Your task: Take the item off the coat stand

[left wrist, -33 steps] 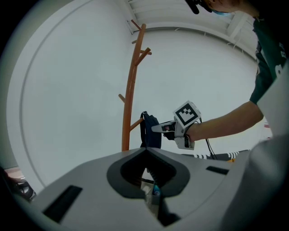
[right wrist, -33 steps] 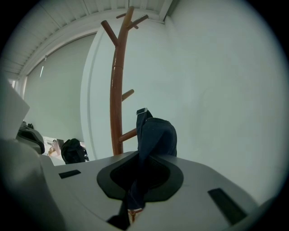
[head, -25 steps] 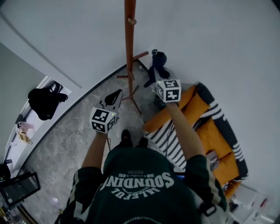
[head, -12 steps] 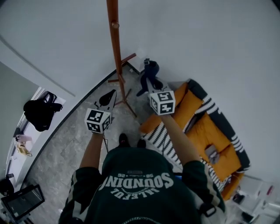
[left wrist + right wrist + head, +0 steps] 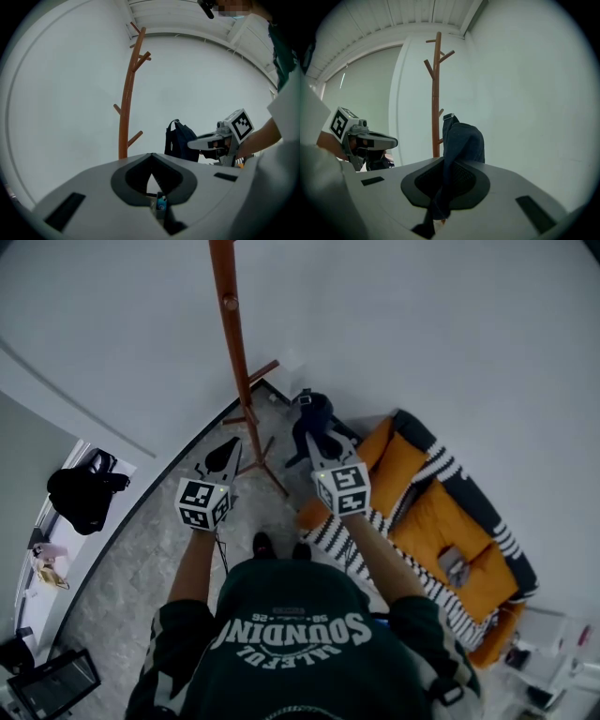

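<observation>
Shifted since a second ago: right gripper (image 5: 314,439) and backpack (image 5: 314,413), drawn a little farther from the coat stand (image 5: 234,371) and closer to the person's body. Left gripper (image 5: 231,444) likewise lower in the head view.

- Far left of coat stand: black bag (image 5: 82,498), lying on a pale ledge, well apart from the stand.
- Just left of coat stand base: left gripper, fingers together with nothing between them, pointed toward the stand's feet, not touching.
- Coat stand: reddish-brown wood, upright on grey marbled floor (image 5: 141,549), against a white wall.
- Right of coat stand: backpack, dark blue, off the pegs, hanging free beside the pole and clear of it. One strap running down into the right gripper.
- Right gripper: fingers clamped on the backpack strap, fabric pinched between them.
- Farther right of coat stand: orange sofa (image 5: 441,517) with black-and-white striped throw (image 5: 330,532), under the person's right forearm.
</observation>
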